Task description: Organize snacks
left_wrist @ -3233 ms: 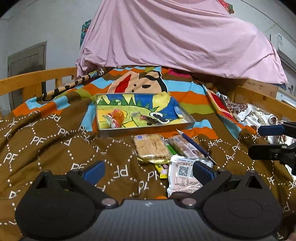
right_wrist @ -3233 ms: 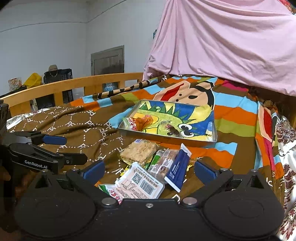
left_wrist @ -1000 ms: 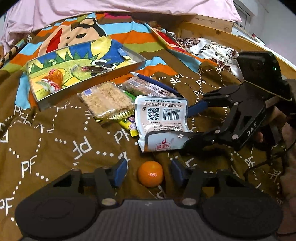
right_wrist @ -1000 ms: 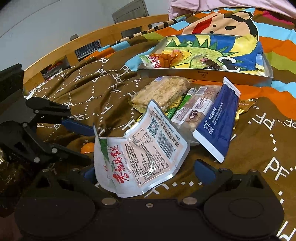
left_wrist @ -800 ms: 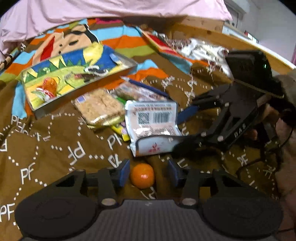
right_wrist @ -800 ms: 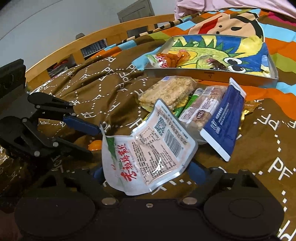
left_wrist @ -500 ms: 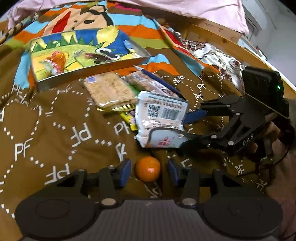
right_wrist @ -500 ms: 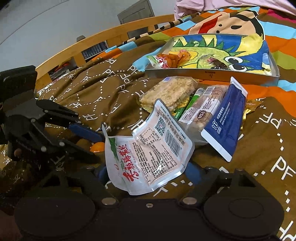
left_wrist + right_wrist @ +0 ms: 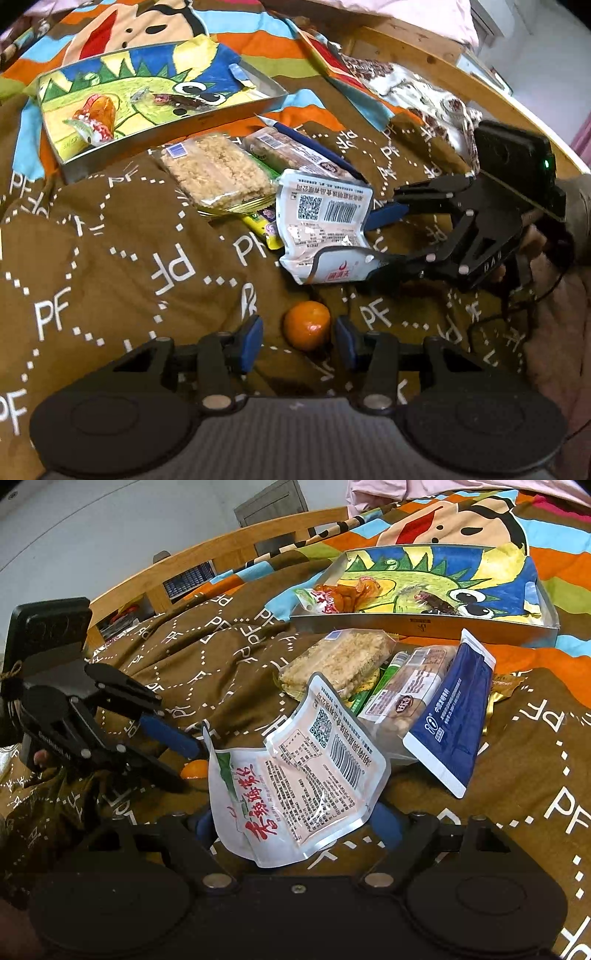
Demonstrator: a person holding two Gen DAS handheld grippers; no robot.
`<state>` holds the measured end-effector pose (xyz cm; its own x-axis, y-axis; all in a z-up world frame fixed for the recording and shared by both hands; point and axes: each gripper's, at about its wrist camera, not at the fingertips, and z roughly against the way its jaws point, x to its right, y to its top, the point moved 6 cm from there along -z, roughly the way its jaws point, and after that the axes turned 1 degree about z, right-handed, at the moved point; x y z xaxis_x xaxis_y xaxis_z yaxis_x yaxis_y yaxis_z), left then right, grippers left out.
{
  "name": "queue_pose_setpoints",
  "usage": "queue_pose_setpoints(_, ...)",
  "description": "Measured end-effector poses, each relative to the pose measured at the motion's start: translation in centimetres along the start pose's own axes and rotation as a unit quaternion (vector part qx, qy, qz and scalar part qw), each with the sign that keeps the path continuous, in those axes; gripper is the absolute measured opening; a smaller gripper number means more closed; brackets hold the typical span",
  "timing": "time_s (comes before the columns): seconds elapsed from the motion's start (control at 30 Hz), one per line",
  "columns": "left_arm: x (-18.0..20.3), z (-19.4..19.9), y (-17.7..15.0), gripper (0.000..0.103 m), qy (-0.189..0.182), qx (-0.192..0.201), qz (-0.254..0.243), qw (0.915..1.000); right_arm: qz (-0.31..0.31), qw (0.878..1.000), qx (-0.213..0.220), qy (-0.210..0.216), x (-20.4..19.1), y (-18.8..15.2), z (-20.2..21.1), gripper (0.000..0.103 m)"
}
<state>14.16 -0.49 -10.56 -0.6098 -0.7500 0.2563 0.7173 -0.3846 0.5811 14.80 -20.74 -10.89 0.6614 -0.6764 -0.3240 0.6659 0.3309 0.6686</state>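
Right gripper (image 9: 295, 823) pinches the white pouch (image 9: 295, 775), which hides its fingertips; left gripper (image 9: 298, 341) straddles the orange (image 9: 306, 329), untouched.

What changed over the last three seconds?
Both claws came down from a raised, wide-open stance to the snack pile. The left claw narrowed and now straddles the orange, pads not touching. The right claw has just been closing its jaws on the white pouch, which buckles upward between them. The tray and other packets stayed put.
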Motion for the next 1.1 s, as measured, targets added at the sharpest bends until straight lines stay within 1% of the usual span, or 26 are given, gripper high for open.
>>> queue_pose_setpoints(0.2, 0.7, -0.1, -0.1, 0.048, 0.008, -0.023, -0.069, 0.9973, 0.001, 1.000, -0.001, -0.001, -0.1, -0.1, 0.0, 0.083)
queue_pose_setpoints(0.3, 0.9, -0.1, 0.1, 0.048, 0.013, -0.041, -0.108, 0.9932, 0.001, 1.000, -0.001, -0.001, 0.0, 0.0, 0.0, 0.083)
queue_pose_setpoints(0.4, 0.9, 0.0, 0.0, 0.048, 0.028, -0.051, -0.141, 0.9883, 0.000, 1.000, -0.001, 0.000, 0.0, 0.0, 0.0, 0.083)
queue_pose_setpoints(0.47, 0.8, 0.1, 0.1, 0.048, 0.033, -0.046, -0.140, 0.9886, 0.002, 1.000, 0.000, -0.001, -0.1, -0.1, 0.0, 0.083)
queue_pose_setpoints(0.53, 1.0, -0.1, 0.3, 0.048, 0.030, -0.036, -0.135, 0.9897, 0.007, 1.000, 0.000, -0.001, -0.2, 0.0, -0.1, 0.083)
queue_pose_setpoints(0.57, 1.4, -0.4, 0.2, 0.048, 0.029, -0.038, -0.142, 0.9887, 0.009, 1.000, 0.000, -0.001, -0.3, 0.0, -0.2, 0.084)
queue_pose_setpoints(0.67, 2.7, -1.4, -0.4, 0.048, 0.029, -0.045, -0.182, 0.9818, 0.013, 1.000, 0.001, -0.002, -0.3, 0.0, -0.1, 0.084)
queue_pose_setpoints(0.73, 3.4, -1.9, -0.5, 0.047, 0.031, -0.042, -0.197, 0.9790, 0.012, 1.000, 0.002, -0.002, -0.2, 0.1, -0.1, 0.084)
queue_pose_setpoints(0.83, 3.6, -2.5, -0.2, 0.047, 0.042, -0.030, -0.199, 0.9786, 0.015, 1.000, 0.002, -0.003, -0.3, 0.1, -0.2, 0.084)
queue_pose_setpoints(0.87, 3.5, -2.7, 0.0, 0.049, 0.046, -0.028, -0.195, 0.9793, 0.016, 1.000, 0.002, -0.003, -0.3, 0.1, -0.1, 0.084)
queue_pose_setpoints(0.97, 2.9, -3.2, -0.1, 0.047, 0.051, -0.028, -0.170, 0.9837, 0.015, 1.000, 0.004, -0.004, -0.3, 0.1, -0.2, 0.085)
queue_pose_setpoints(1.03, 2.9, -3.3, -0.2, 0.045, 0.058, -0.018, -0.156, 0.9858, 0.014, 1.000, 0.007, -0.005, -0.3, 0.2, -0.3, 0.086)
queue_pose_setpoints(1.07, 3.0, -3.2, -0.3, 0.042, 0.061, -0.013, -0.151, 0.9866, 0.013, 1.000, 0.008, -0.006, -0.4, 0.2, -0.4, 0.087)
queue_pose_setpoints(1.1, 3.1, -3.1, -0.5, 0.036, 0.064, -0.007, -0.147, 0.9870, 0.013, 1.000, 0.009, -0.006, -0.5, 0.3, -0.6, 0.087)
